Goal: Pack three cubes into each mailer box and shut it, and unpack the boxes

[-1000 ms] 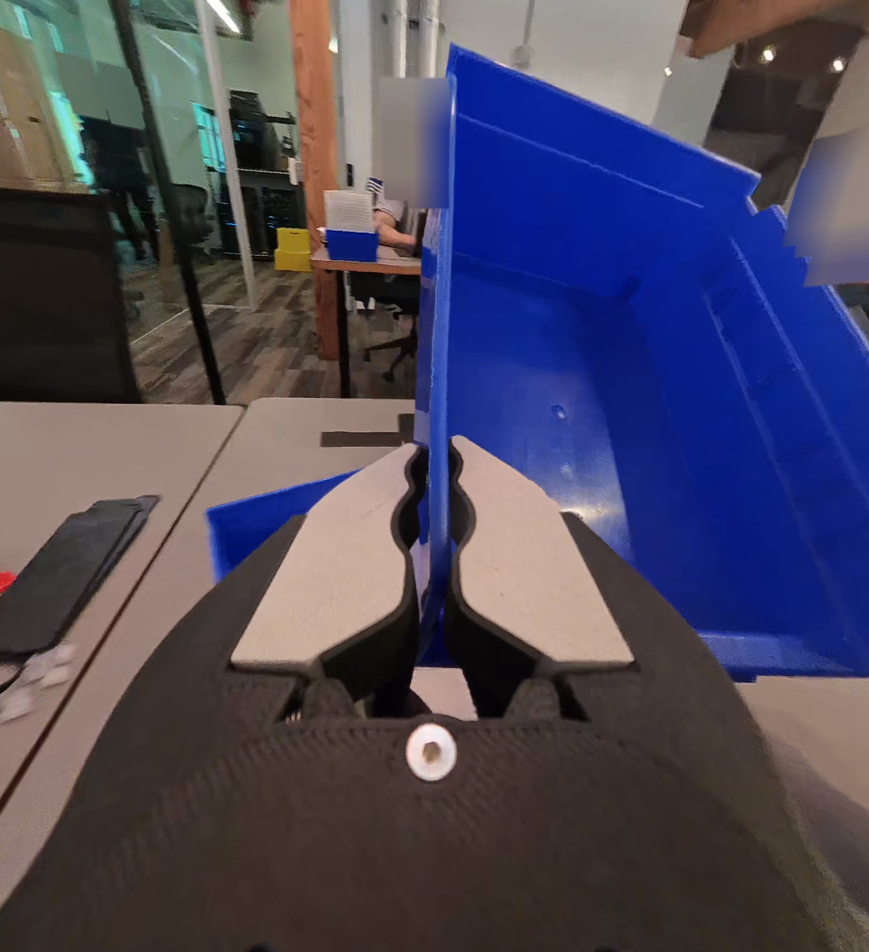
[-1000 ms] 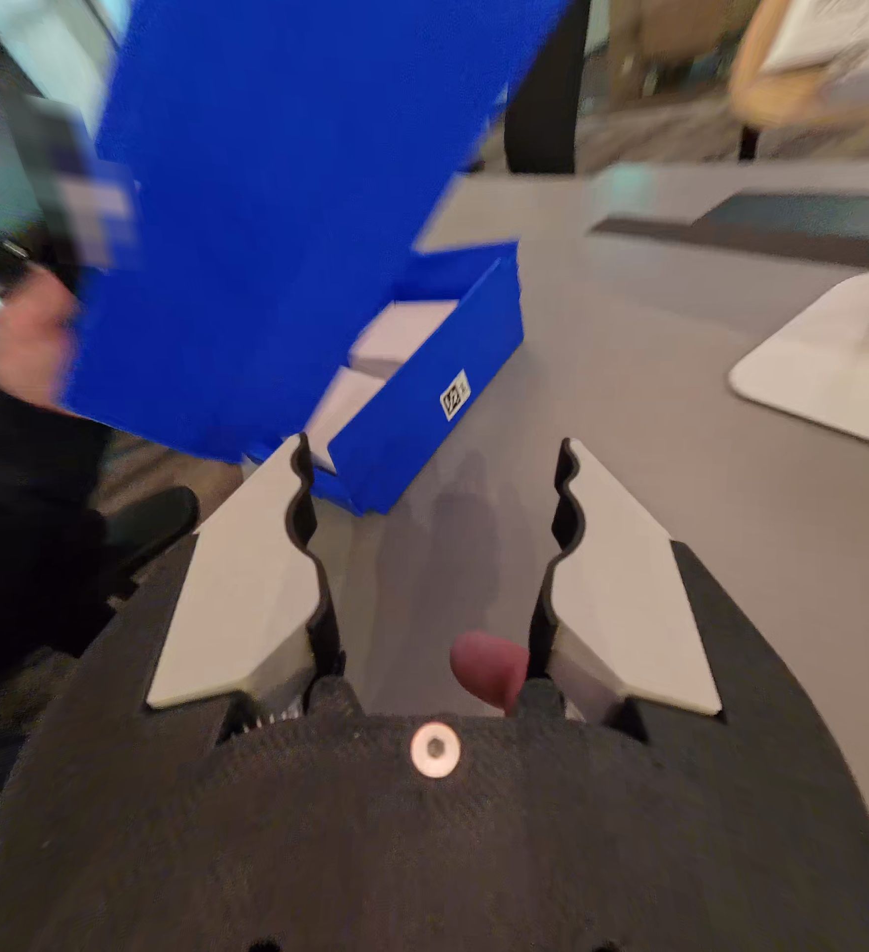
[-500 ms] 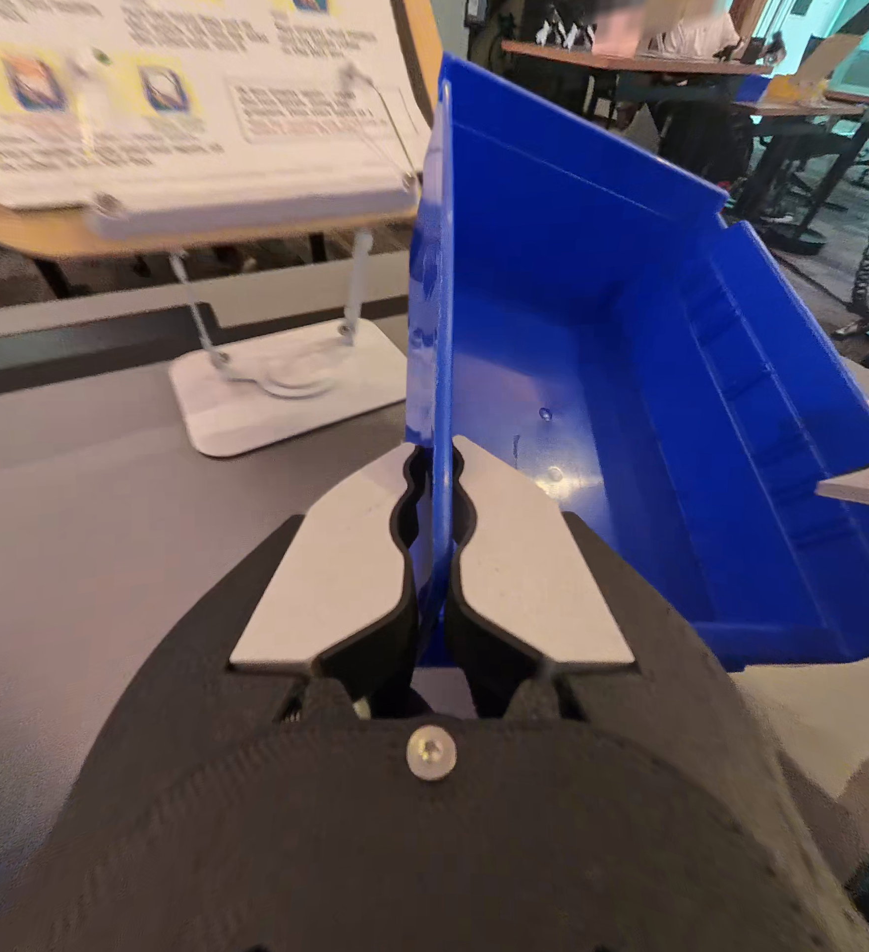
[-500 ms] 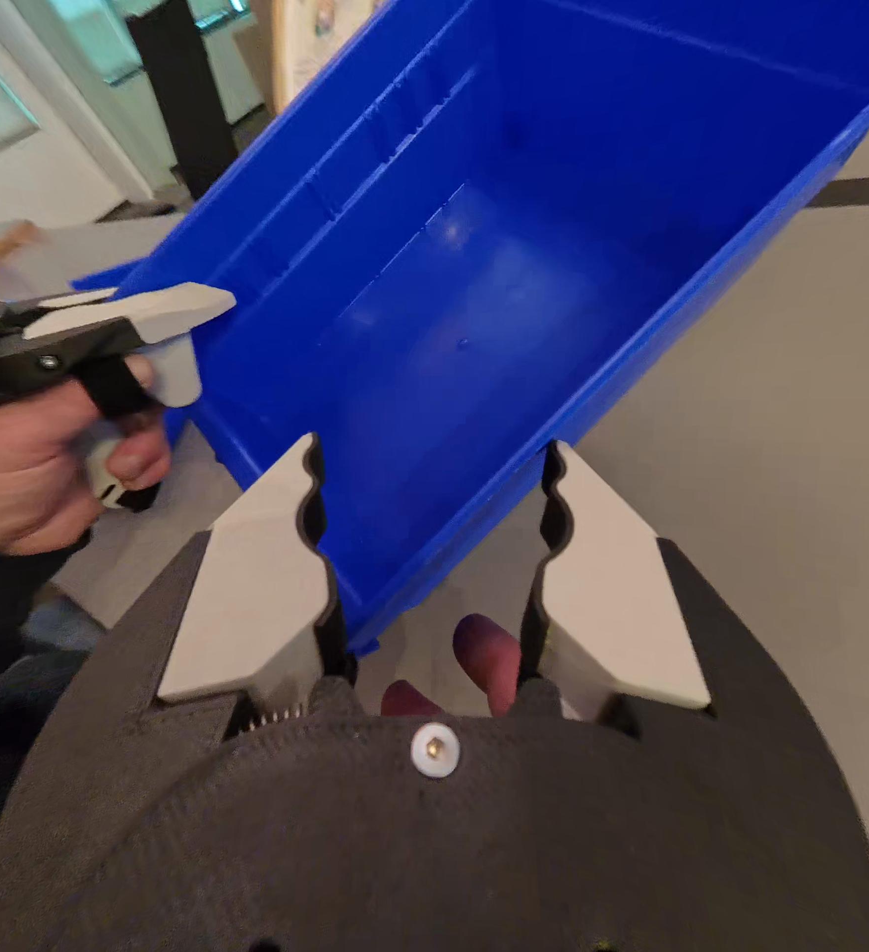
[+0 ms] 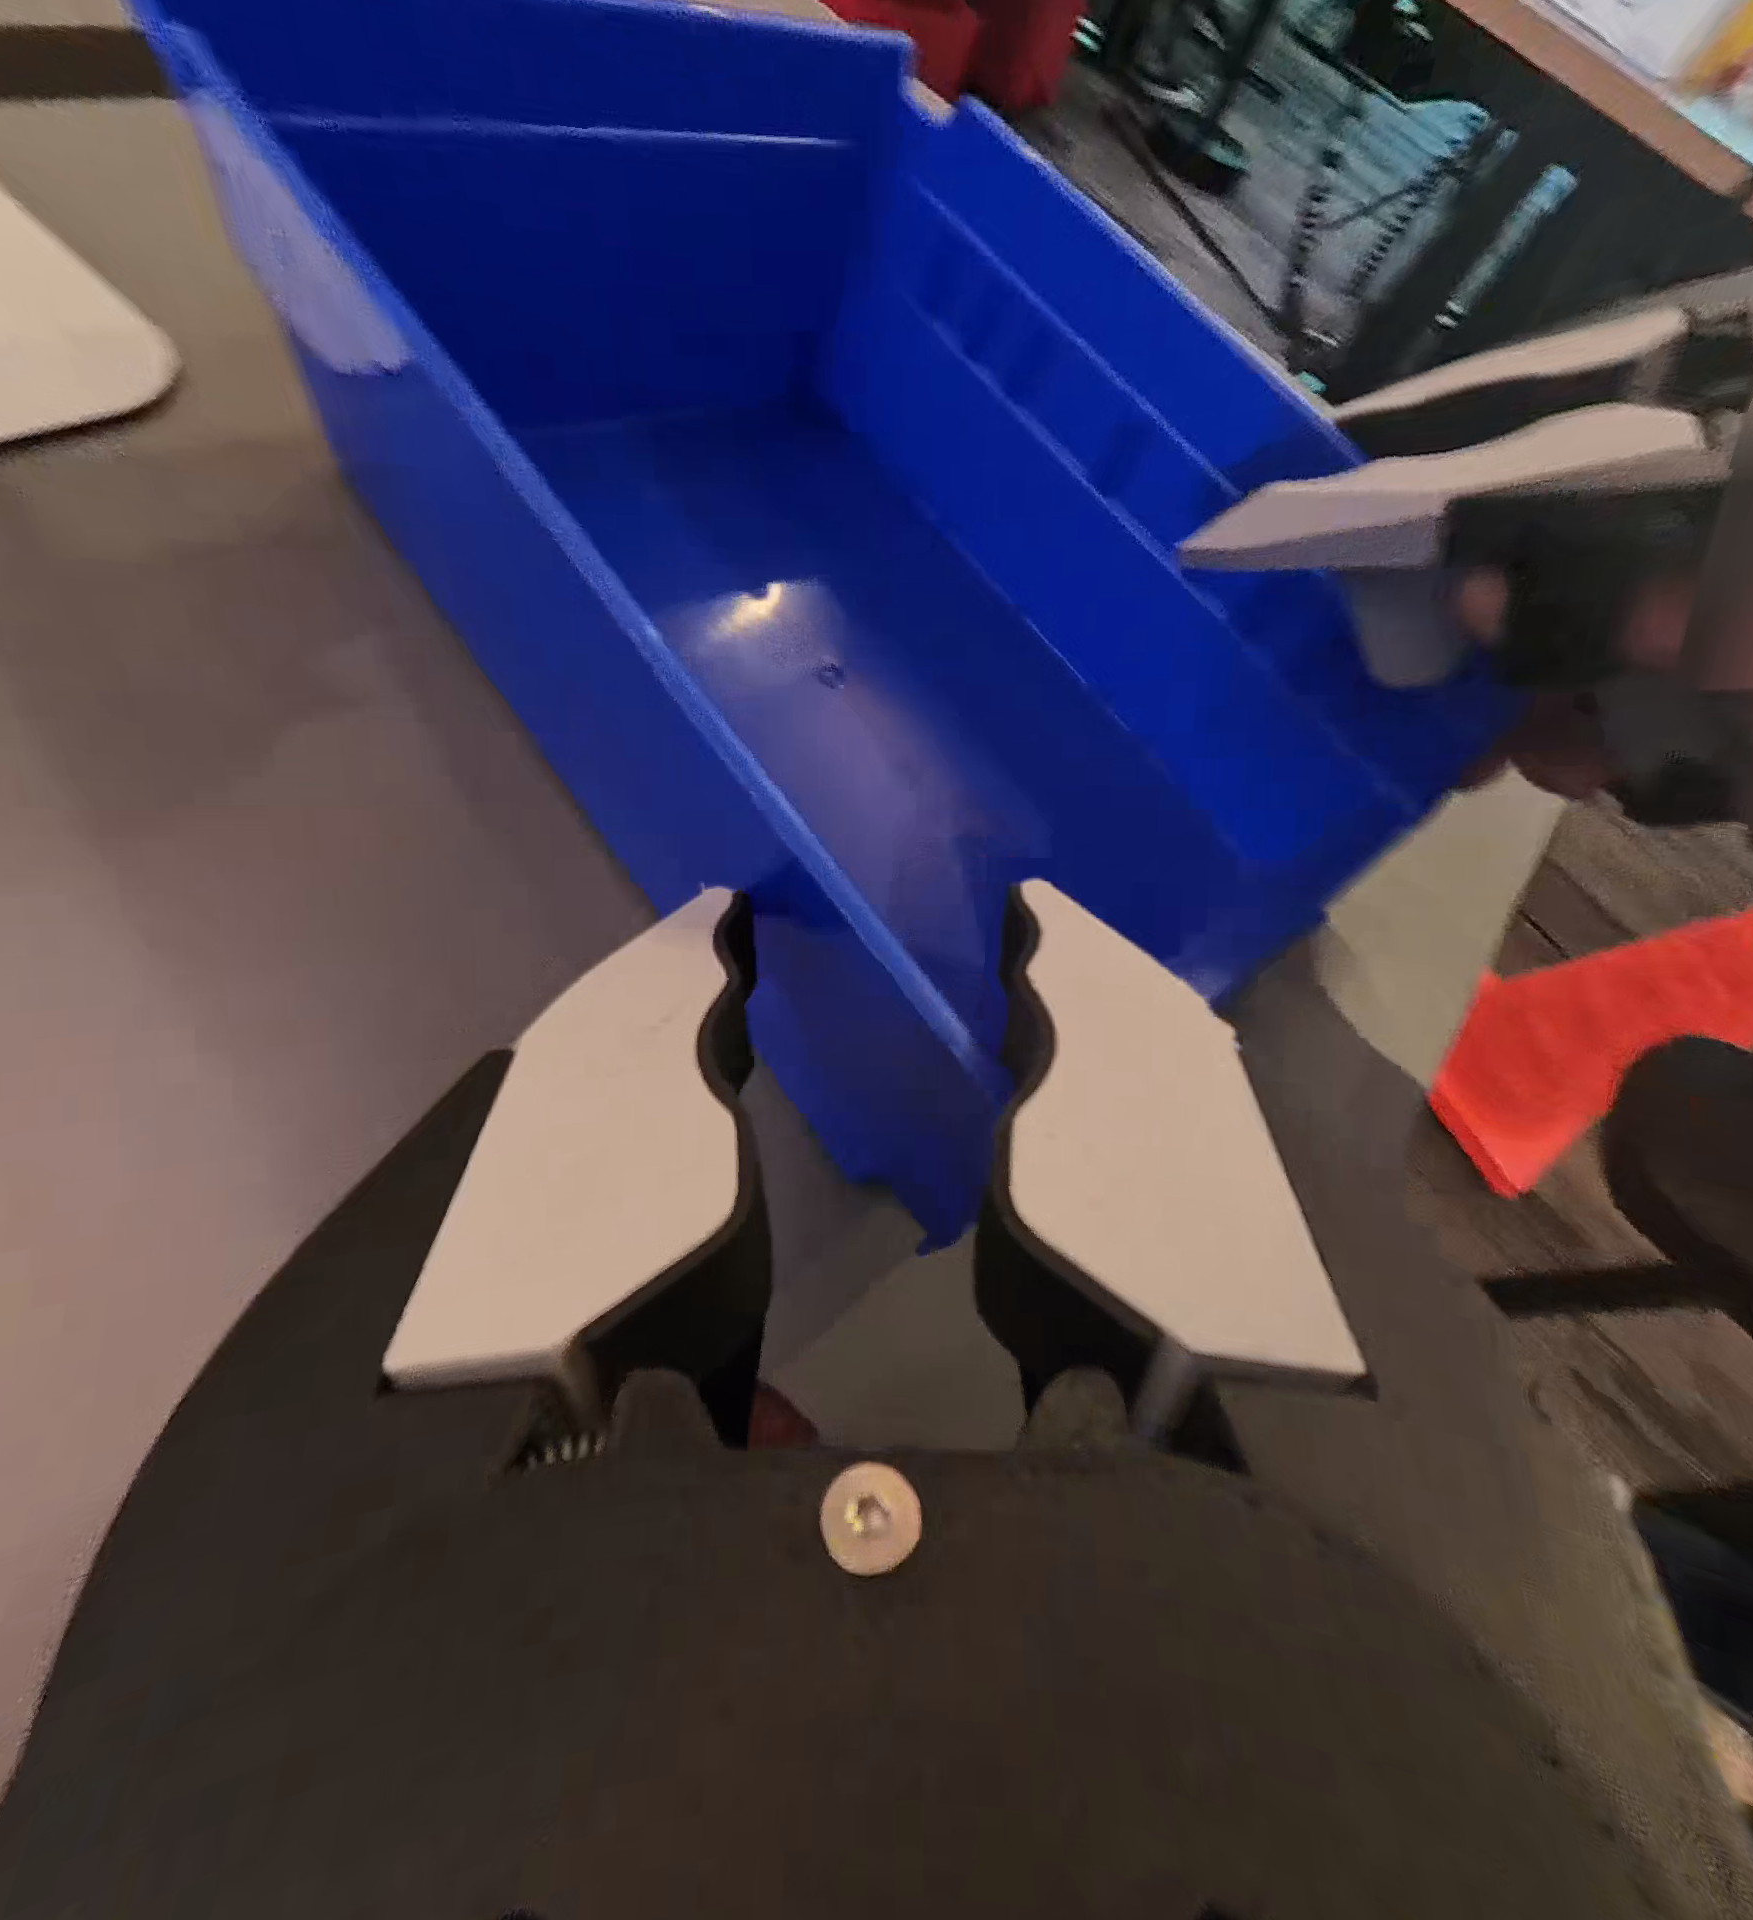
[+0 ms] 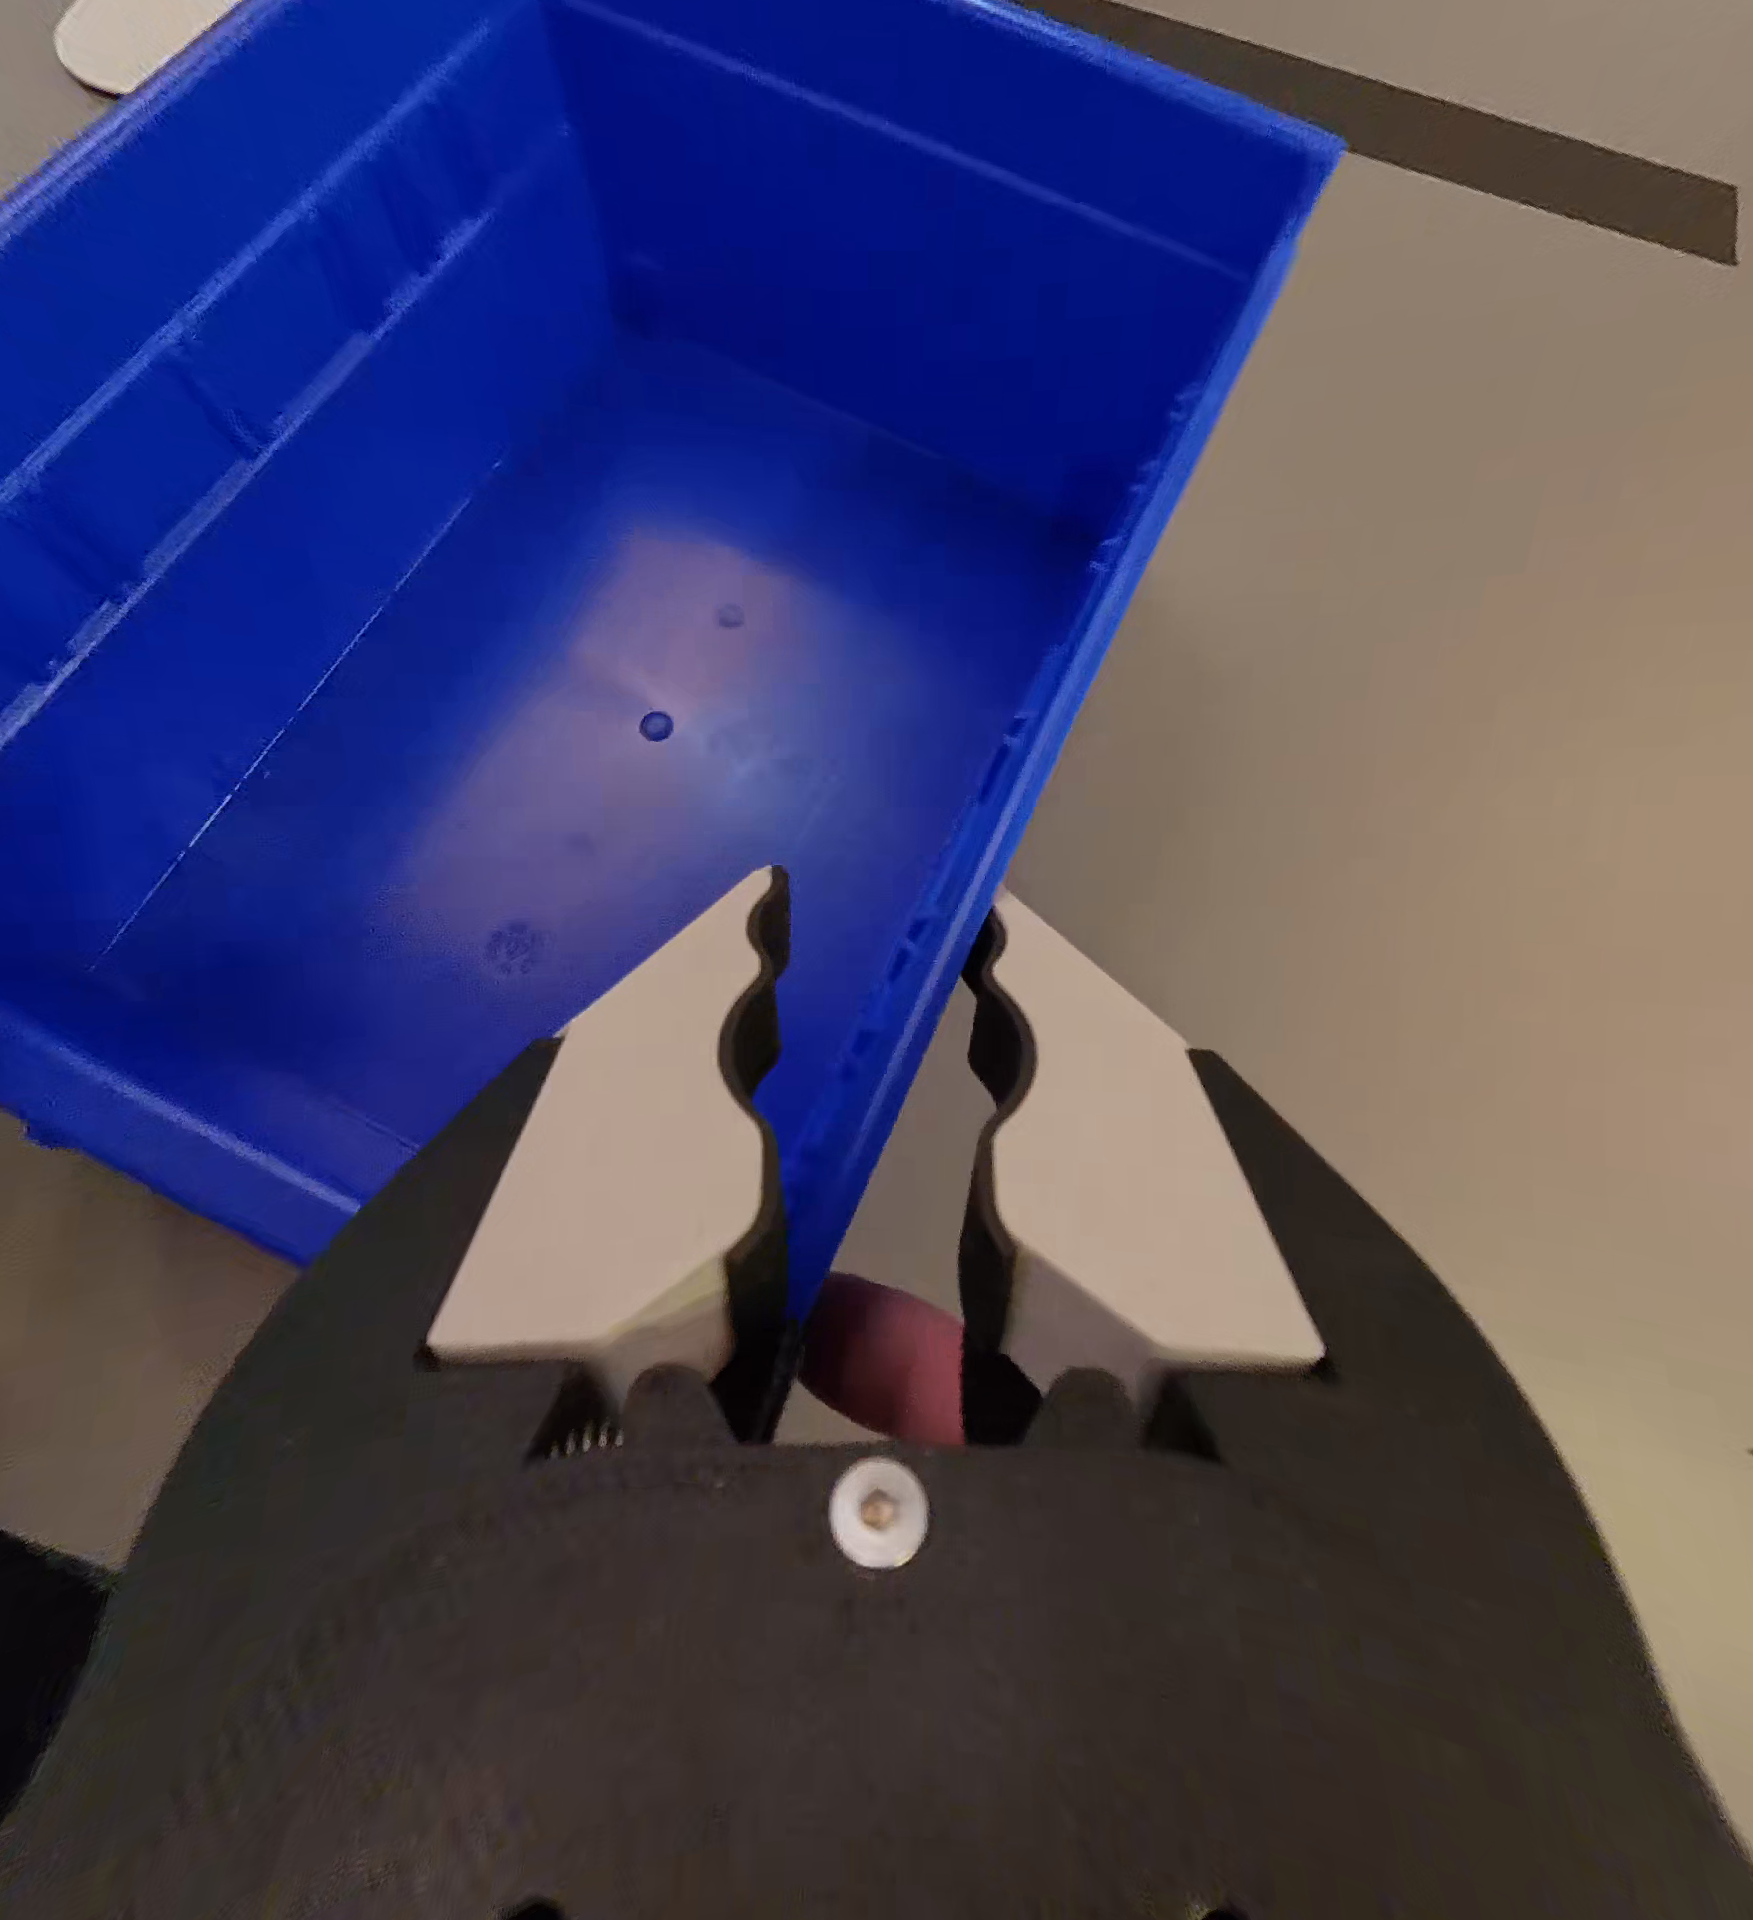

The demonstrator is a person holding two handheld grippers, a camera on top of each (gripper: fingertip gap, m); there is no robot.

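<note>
The empty blue bin (image 6: 581, 582) sits on the desk (image 6: 1423, 727). Both claws, left (image 5: 877, 1049) and right (image 6: 877, 1039), straddle opposite walls, spread apart, probably releasing it.

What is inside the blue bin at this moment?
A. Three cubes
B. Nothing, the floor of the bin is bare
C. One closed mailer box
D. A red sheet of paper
B: in the right wrist view the whole floor of the blue bin is bare, with only small moulded marks and a light reflection; the left wrist view also shows no object in it.
</note>
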